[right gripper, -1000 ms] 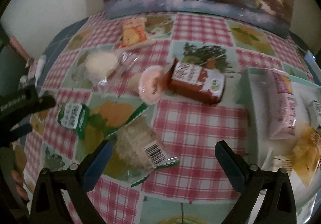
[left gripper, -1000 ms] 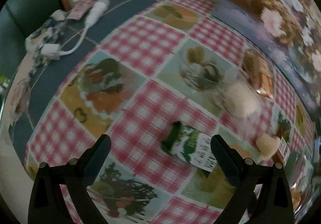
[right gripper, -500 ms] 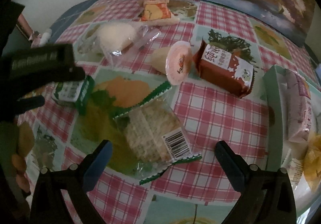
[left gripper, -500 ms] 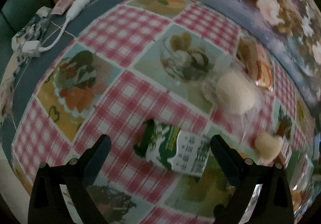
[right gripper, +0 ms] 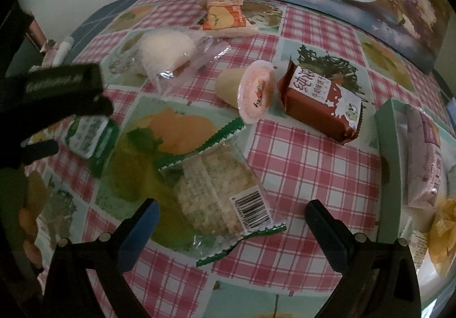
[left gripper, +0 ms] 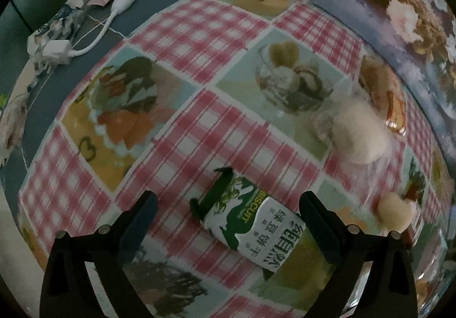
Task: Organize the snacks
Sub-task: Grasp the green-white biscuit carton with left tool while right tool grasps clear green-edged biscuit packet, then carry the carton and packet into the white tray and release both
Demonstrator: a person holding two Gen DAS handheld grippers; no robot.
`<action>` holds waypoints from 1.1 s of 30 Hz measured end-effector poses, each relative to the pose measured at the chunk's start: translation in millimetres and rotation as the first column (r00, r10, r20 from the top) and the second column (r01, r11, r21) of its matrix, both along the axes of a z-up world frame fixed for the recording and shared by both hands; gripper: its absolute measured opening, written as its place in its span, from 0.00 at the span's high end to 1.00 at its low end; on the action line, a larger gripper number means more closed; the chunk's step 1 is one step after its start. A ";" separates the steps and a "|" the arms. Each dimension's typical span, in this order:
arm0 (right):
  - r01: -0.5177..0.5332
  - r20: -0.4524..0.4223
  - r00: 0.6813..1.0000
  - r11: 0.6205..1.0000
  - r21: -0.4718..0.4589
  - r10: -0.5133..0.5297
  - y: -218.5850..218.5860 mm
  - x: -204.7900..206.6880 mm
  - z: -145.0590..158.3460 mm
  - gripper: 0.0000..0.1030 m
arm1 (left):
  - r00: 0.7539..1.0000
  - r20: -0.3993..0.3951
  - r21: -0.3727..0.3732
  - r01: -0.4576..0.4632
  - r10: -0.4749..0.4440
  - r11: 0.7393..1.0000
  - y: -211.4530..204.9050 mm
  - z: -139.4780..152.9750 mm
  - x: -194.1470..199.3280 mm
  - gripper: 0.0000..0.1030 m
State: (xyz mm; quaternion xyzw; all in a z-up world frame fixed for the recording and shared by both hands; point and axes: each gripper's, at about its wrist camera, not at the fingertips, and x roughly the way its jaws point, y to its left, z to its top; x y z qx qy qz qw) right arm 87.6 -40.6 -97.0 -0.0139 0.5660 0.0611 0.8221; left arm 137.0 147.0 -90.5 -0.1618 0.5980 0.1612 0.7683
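The green-and-white biscuit packet point(left gripper: 250, 225) carries the word "BISCUIT" in yellow-green capitals, with large dark Chinese characters beside it on its white part. The brown snack box point(right gripper: 322, 103) bears large white Chinese characters on its top face. The clear cracker packet point(right gripper: 219, 190) shows a barcode whose digits are too small to read. The jelly cup point(right gripper: 256, 90) has dark lid lettering, illegible.

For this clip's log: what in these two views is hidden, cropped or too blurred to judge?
- Tray: right wrist view, cut by the right edge; its full contents are unseen.
- Green biscuit pack: right wrist view, partly covered by the left gripper.
- White round snack: left wrist view, motion-blurred.
- Items by the wall: left wrist view, too small to identify.
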 end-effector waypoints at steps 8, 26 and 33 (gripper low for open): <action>-0.002 0.017 1.000 0.999 -0.042 0.003 -5.3 2.1 -0.1 0.00 | 1.000 -0.024 -0.014 0.007 -0.007 1.000 1.7 -4.1 -15.1 0.04; 0.045 0.064 0.997 0.998 -0.035 -0.042 -13.5 6.2 14.7 0.45 | 0.988 0.004 0.004 0.155 -0.155 0.988 -52.2 3.1 -5.8 0.39; 0.075 0.104 0.992 0.997 -0.006 -0.074 -26.1 7.7 30.2 0.48 | 0.985 0.033 0.016 0.170 -0.171 0.985 -62.0 18.4 -0.3 0.39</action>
